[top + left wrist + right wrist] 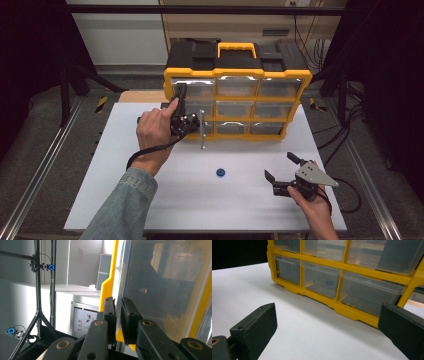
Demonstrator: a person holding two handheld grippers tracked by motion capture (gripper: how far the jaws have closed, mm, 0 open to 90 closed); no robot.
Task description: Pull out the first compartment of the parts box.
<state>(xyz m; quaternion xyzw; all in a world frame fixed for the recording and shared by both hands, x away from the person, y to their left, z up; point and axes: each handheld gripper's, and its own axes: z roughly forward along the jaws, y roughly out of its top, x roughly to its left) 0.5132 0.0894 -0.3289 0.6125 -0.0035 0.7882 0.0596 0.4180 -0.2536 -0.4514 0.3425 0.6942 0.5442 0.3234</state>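
Left gripper (181, 102) is at the left column of the yellow organizer (235, 75), which stands at the back of the white counter (150, 200). In the left gripper view its jaws are clamped on the thin edge of a clear drawer (120, 290). Right gripper (282, 172) rests near the counter's right front, jaws wide apart, nothing between them. A small blue ring (220, 173) lies mid-counter.

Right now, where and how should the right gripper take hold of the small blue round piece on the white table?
Pinch the small blue round piece across its outer rim, coming from straight above: it seems to lie flat and low, so a level approach would probably slide it.
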